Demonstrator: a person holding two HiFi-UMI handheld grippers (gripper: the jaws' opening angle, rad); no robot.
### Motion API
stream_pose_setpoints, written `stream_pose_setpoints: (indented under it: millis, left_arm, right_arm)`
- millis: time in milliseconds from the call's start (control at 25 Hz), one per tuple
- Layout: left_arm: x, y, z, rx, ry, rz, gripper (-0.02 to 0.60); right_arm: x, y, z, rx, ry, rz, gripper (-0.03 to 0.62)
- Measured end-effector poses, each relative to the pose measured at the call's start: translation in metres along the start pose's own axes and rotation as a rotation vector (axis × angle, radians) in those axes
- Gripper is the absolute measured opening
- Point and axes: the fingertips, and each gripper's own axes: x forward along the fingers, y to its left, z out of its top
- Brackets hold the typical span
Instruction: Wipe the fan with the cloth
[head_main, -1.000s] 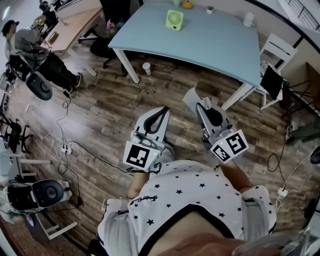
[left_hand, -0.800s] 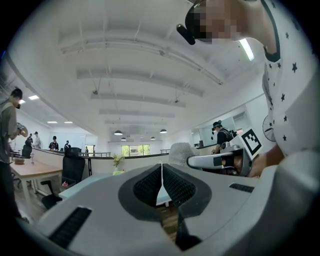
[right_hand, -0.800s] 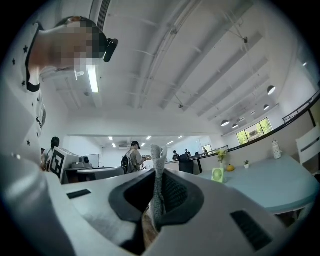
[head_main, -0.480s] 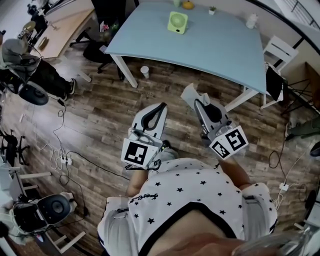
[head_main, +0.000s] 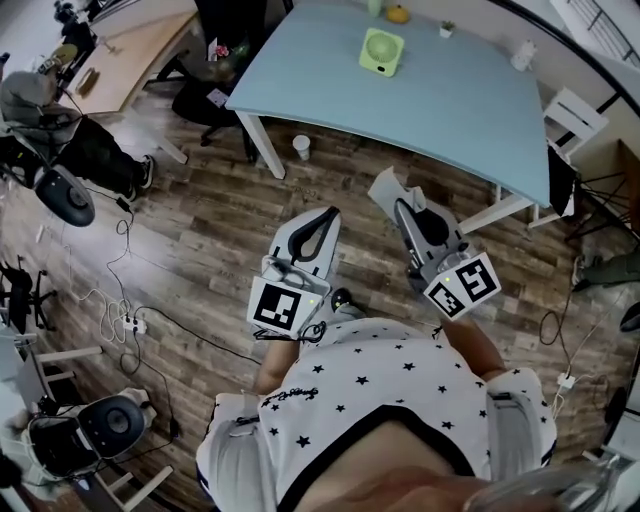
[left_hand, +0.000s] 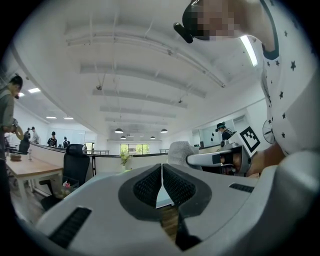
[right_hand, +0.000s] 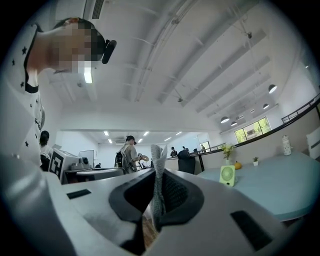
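Observation:
A small green fan (head_main: 382, 50) stands upright on the far side of the pale blue table (head_main: 450, 110); the right gripper view also shows the fan (right_hand: 227, 175). My right gripper (head_main: 402, 205) is shut on a grey-white cloth (head_main: 384, 190), whose folded edge sticks up between the pads (right_hand: 159, 180). My left gripper (head_main: 326, 219) is shut with nothing in it, its pads (left_hand: 162, 184) pressed together. Both grippers hang over the wooden floor, well short of the table. From the left gripper view, the cloth (left_hand: 180, 152) shows off to the right.
A white cup (head_main: 302, 147) stands on the floor by the table's leg (head_main: 262, 150). An orange thing (head_main: 398, 14), a small plant (head_main: 447, 29) and a white bottle (head_main: 521, 55) sit at the table's far edge. Chairs, cables and seated people are at the left.
The view has shifted: table and fan sit further right and slightly nearer. Both grippers keep their hold and stay in about the same place before me.

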Motion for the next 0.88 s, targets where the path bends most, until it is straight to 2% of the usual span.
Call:
stream_pose_setpoints:
  millis: [360, 640, 880]
  left_arm:
    - [-0.019, 0.059, -0.008, -0.03, -0.002, 0.05, 0.032]
    - [-0.014, 0.076, -0.016, -0.048, 0.014, 0.06, 0.032]
    - [-0.007, 0.106, -0.02, -0.046, 0.019, 0.115, 0.032]
  right_arm:
    - [0.057, 0.026, -0.013, 0.008, 0.025, 0.054, 0.018]
    - [0.076, 0.017, -0.018, 0.022, 0.039, 0.056, 0.018]
    - [0.113, 0.004, -0.021, 0.026, 0.03, 0.1, 0.018]
